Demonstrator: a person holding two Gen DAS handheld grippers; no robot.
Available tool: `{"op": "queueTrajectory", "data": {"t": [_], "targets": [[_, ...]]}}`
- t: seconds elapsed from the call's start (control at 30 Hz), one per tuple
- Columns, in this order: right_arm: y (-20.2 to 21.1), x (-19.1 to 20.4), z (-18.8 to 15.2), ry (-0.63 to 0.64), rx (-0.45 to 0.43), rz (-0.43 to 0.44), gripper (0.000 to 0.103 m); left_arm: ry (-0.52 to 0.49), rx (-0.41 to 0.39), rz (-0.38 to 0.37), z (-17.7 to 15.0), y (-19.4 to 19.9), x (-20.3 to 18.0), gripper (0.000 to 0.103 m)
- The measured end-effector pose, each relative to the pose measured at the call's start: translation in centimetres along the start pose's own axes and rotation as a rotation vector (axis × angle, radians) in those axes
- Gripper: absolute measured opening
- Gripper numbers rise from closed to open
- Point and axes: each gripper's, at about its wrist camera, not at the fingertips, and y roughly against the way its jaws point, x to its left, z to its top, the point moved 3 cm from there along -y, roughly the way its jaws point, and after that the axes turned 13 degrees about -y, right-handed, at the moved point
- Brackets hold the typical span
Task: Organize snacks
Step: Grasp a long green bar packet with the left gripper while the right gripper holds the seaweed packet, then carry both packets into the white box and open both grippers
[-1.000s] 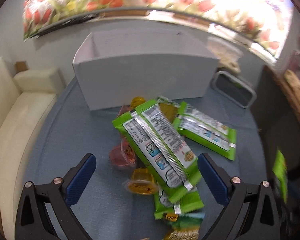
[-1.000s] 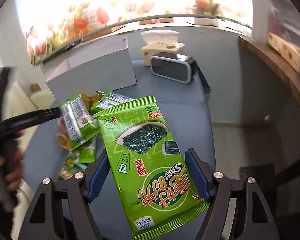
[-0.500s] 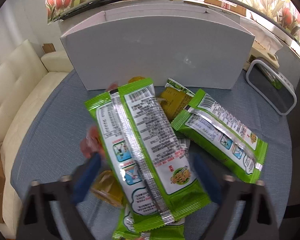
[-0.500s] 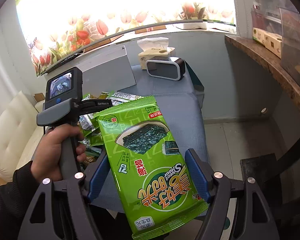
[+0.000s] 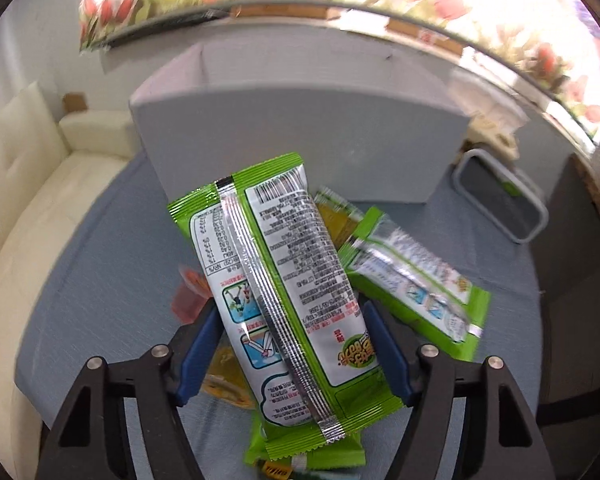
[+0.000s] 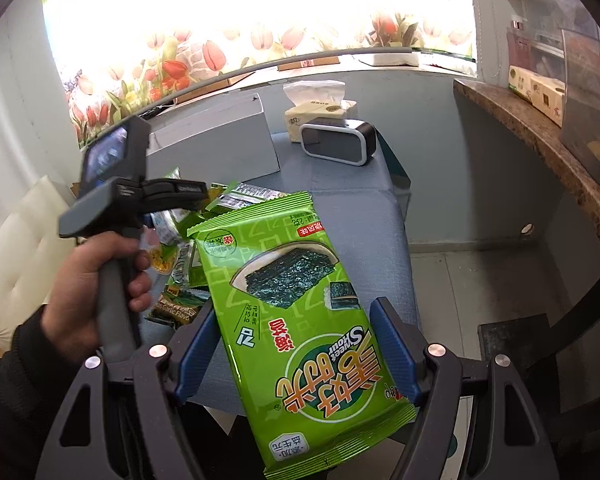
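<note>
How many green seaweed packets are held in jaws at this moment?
2. One packet, back side up, sits in the left gripper; one front side up in the right gripper. More lie on the table.

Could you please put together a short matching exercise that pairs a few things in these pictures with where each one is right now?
Things:
1. seaweed packet
2. label-side packet
3. white box
4. tissue box

Places:
A. at the far end of the table, behind the black speaker
B. between the fingers of the left gripper
C. standing behind the pile of snacks
D. between the fingers of the right gripper

Pairs: 1-D, 2-B, 3-C, 4-A
</note>
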Motion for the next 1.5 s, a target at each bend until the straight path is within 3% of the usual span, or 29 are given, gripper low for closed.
{"op": "queueTrajectory", "data": {"t": [0.07, 0.3, 0.47, 0.6, 0.67, 0.77, 1.0, 1.23, 1.3, 1.37, 1.5], "targets": [[0.2, 0.4, 0.1, 0.001, -0.008, 0.009, 0.079, -0.056, -0.04, -0.024, 0.1, 1.9, 0.3, 0.076], [-1.5, 3.2, 1.8, 0.003, -0.029, 0.001, 0.079, -0.226, -0.071, -0.156, 0.8, 5.5, 3.6, 0.076], [-4.8, 6.4, 5.1, -0.012, -0.037, 0.039, 0.079, -0.219, -0.111, -0.187, 4.5, 7.2, 6.8, 0.077], [-8.4, 10.1, 10.2, 0.027, -0.098, 0.052, 0.079, -0.214, -0.154, -0.199, 7.7, 7.3, 9.0, 0.077], [-10.4, 11.9, 13.1, 0.037, -0.108, 0.073, 0.079, -0.196, -0.174, -0.232, 10.4, 6.8, 10.5, 0.077], [-13.1, 14.4, 17.2, 0.04, -0.115, 0.12, 0.079, -0.185, -0.167, -0.222, 14.2, 5.2, 11.9, 0.077], [-22.1, 18.2, 24.5, 0.006, -0.034, 0.094, 0.079, -0.166, -0.119, -0.33, 21.0, -0.8, 14.1, 0.077], [-27.1, 19.4, 27.0, -0.031, 0.019, 0.083, 0.08, -0.191, -0.058, -0.359, 22.5, -5.1, 14.7, 0.081], [-27.8, 19.7, 27.2, -0.053, 0.042, 0.133, 0.086, -0.187, -0.052, -0.358, 22.5, -6.0, 15.0, 0.089], [-28.2, 20.1, 27.1, -0.048, 0.055, 0.142, 0.103, -0.185, -0.046, -0.346, 22.3, -6.5, 15.2, 0.103], [-27.8, 20.6, 26.6, -0.005, 0.027, 0.113, 0.103, -0.215, -0.057, -0.299, 21.3, -6.7, 15.6, 0.103]]}}
